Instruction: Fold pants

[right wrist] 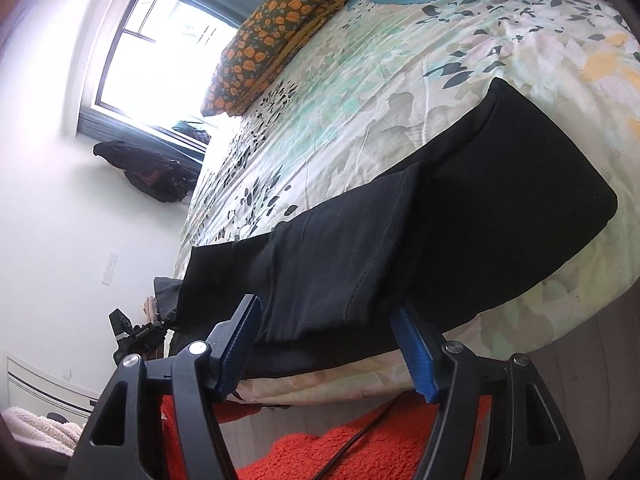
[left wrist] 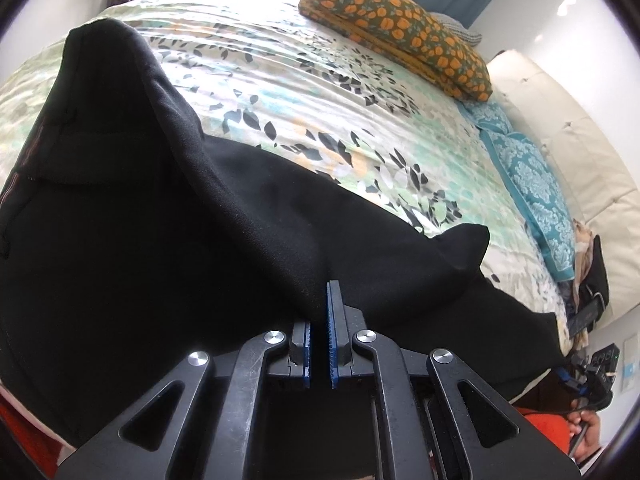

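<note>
Black pants (left wrist: 168, 240) lie along the near edge of a bed with a floral cover (left wrist: 300, 92). My left gripper (left wrist: 320, 304) is shut on a fold of the pants, and cloth drapes over its left finger. From the pinch the fabric climbs to a raised peak at the upper left. In the right wrist view the pants (right wrist: 480, 208) lie folded double, one hemmed layer on top. My right gripper (right wrist: 326, 304) is open at the bed's edge. The pants' near edge sits between its blue pads (right wrist: 416, 356), which do not press on it.
A folded pumpkin-print blanket (left wrist: 400, 28) and teal pillows (left wrist: 532, 184) sit at the bed's far side. An orange fleece sleeve (right wrist: 360, 448) and a black cable are below the right gripper. A window (right wrist: 160, 52) and dark clothes hanging on the wall (right wrist: 152, 172) are to the left.
</note>
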### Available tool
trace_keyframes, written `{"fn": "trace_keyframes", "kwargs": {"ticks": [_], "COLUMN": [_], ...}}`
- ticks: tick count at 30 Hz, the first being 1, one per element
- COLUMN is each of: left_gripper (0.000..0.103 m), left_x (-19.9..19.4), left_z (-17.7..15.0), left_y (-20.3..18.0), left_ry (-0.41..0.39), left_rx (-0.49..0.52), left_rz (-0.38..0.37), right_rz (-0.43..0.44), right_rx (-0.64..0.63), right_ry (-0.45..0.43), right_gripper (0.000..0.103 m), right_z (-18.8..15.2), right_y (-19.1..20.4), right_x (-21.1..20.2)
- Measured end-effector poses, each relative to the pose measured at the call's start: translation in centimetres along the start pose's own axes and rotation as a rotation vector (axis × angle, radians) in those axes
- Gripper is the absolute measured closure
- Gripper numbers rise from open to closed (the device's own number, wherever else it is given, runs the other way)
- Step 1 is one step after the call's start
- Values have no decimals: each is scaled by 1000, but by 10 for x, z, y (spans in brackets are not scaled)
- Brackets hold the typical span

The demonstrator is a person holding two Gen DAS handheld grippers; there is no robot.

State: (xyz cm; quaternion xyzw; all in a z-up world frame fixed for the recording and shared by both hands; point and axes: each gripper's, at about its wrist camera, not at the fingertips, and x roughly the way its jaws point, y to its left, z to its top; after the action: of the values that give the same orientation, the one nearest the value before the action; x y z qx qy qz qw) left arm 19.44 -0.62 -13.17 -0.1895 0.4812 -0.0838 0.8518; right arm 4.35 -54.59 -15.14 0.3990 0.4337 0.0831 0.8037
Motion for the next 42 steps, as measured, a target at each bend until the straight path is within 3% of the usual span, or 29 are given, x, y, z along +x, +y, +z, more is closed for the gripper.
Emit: {"fn": "trace_keyframes", "kwargs": {"ticks": [20,24,26,29,30,31,32,35,37,39,42], "left_gripper": [98,98,98,98,98,98,98,99,100,100,100], "left_x": [3,7,7,4,3,3,3,7,-2,-22,-56], "left_z": [1,2,4,6,7,7,7,16,27,35,15], "left_y": [1,0,-1,-4,-5,-6,-6,-12,-22,-31,-35], "left_ry": [6,11,10,-4,-8,-9,-7,-2,-48,-105,-172], "left_rx": [0,4,4,5,9,14,18,42,70,84,102], "left_rz": [8,15,16,8,7,10,10,1,5,4,22], "right_rz": [180,88,0,-172,-191,-192,-202,-271,-320,-314,-326], "right_rx": [285,314,304,235,210,196,184,128,36,-58,-209], "right_ry": [-182,-165,-95,27,41,47,55,49,10,-53,-101], "right_gripper": [36,37,47,48,48,54,78,80,81,81,81], "right_z": [5,12,12,13,12,12,12,18,32,53,73], "right_y": [-30,-35,-35,-27,-23,-20,-18,-7,17,48,91], "right_x": [-19,-15,-6,13,17,19,20,19,12,-3,-23]}}
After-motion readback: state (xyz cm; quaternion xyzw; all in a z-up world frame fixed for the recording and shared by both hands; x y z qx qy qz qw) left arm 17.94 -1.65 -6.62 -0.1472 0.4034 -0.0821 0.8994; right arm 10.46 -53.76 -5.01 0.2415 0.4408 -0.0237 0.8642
